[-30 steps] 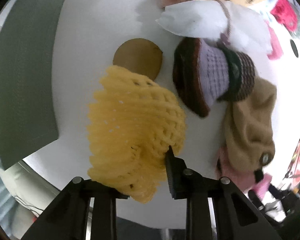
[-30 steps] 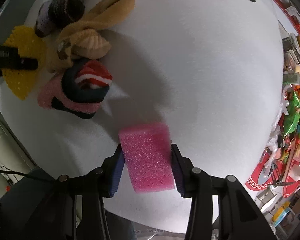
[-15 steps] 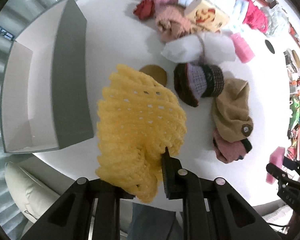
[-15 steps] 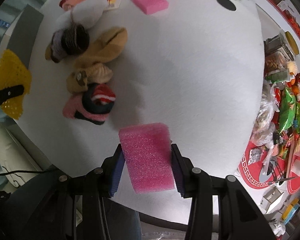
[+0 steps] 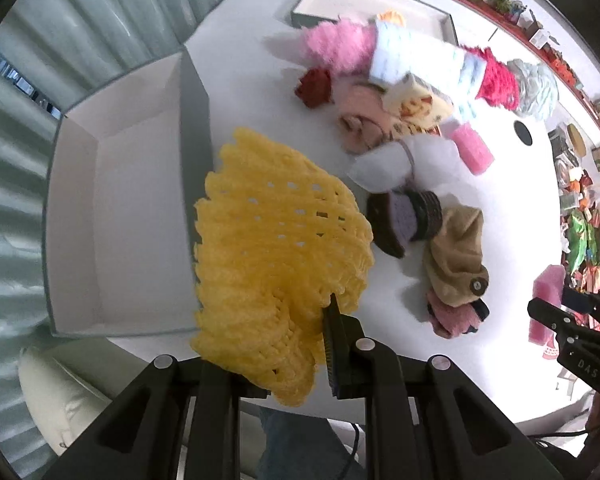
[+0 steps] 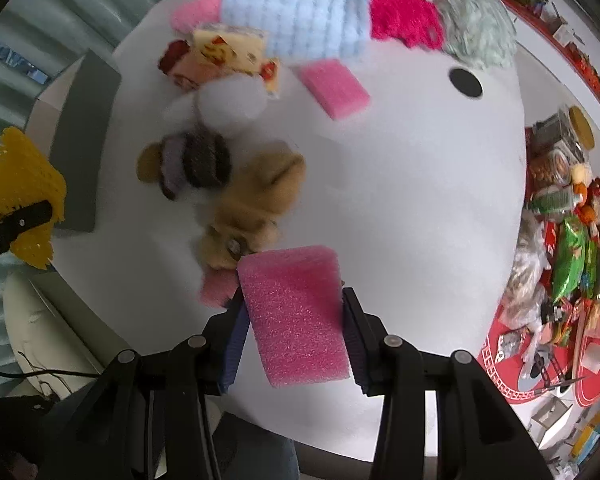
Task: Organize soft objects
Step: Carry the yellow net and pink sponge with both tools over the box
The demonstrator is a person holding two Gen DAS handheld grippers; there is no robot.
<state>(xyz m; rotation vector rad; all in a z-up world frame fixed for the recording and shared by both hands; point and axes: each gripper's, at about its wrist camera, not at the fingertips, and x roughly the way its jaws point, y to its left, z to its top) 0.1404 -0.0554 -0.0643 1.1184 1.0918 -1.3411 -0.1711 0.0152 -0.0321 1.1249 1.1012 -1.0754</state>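
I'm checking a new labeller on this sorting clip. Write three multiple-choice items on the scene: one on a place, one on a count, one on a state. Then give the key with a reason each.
1. Where is the open grey box relative to the pile of soft things on the white table, seen from the left wrist camera?
A. left of it
B. right of it
C. under it

2. How many pink sponge blocks are visible in the right wrist view?
A. one
B. two
C. four

3. What state is the right gripper in?
A. open and empty
B. shut on a pink sponge
C. shut on a brown sock

Key: 1 A, the box sits at the frame's left, beside the yellow foam net. 2 B, one held pink sponge, another lying on the table. 3 B, both pads press the sponge's sides.
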